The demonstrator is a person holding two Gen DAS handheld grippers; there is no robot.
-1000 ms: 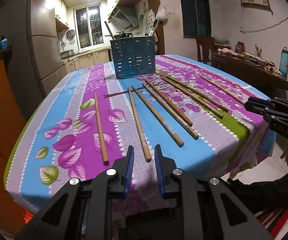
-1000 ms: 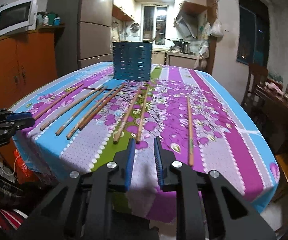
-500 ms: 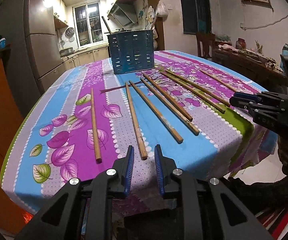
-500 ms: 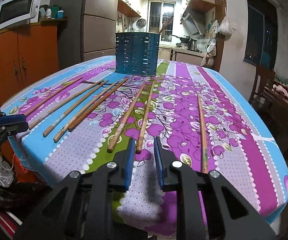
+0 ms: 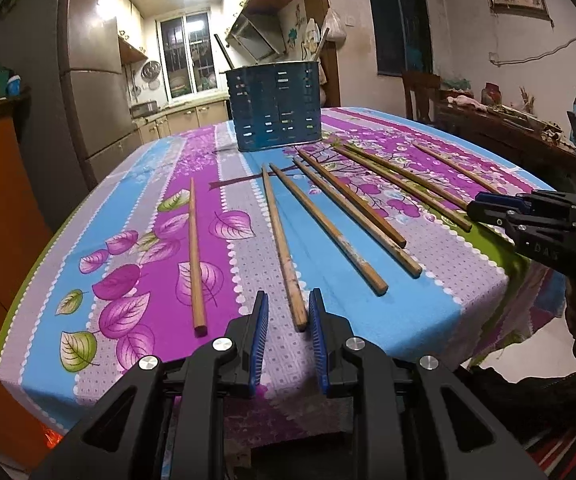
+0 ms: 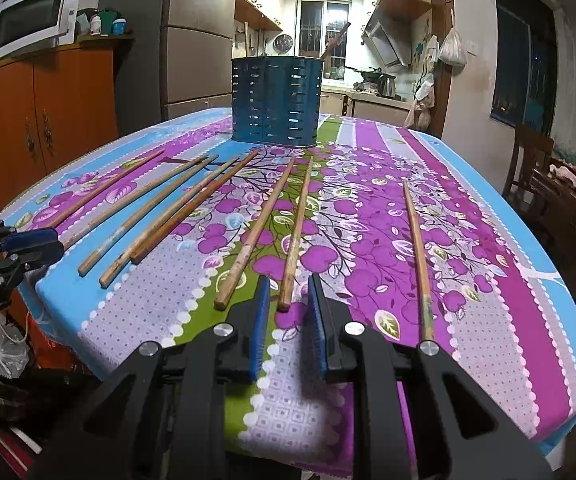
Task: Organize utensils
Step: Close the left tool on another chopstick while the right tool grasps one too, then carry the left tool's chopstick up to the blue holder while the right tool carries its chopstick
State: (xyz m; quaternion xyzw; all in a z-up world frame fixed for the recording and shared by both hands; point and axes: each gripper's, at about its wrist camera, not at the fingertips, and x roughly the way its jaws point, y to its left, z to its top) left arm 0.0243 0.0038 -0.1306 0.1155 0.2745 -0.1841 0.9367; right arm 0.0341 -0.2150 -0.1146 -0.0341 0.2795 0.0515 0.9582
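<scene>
I see eight long wooden chopsticks lying loose on the worktop, none collected; the blue slotted metal holder stands toward the far edge. Left gripper and right gripper: fingers spread, each bracketing a chopstick's near end.

Our left tongs: matte black angular frame, blue ribbed pads, four round silver screws. Our right tongs: same black frame, blue ribbed pads, silver screws; seen from the left camera, a small green light on their housing.
</scene>
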